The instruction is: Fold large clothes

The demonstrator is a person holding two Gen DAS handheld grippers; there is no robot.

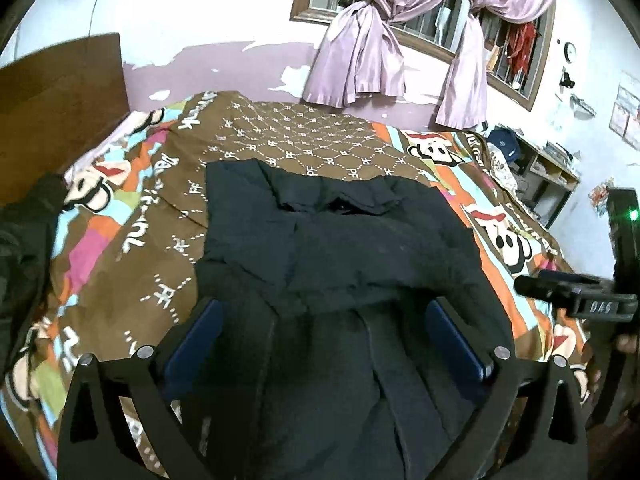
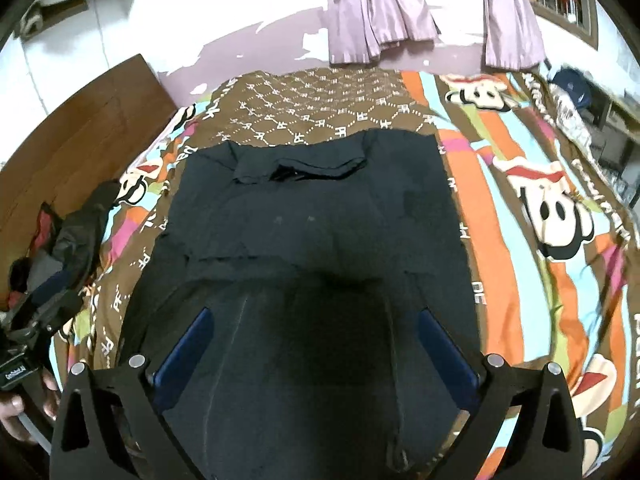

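Shirt (image 1: 340, 248) flat on bed, under both hand-held grippers (image 1: 320, 320) (image 2: 316, 332), jaws spread, empty.

Home bedroom — a bed (image 1: 168, 208) under a brown cartoon-monkey bedspread (image 2: 540, 208), wooden headboard (image 1: 60, 112) at its left. Lilac curtains (image 1: 360, 60) knotted over a barred window (image 1: 508, 52), wall paint (image 1: 224, 68) peeling. Low cluttered shelf (image 1: 548, 172) by the far wall — small clock (image 1: 569, 52) above it.
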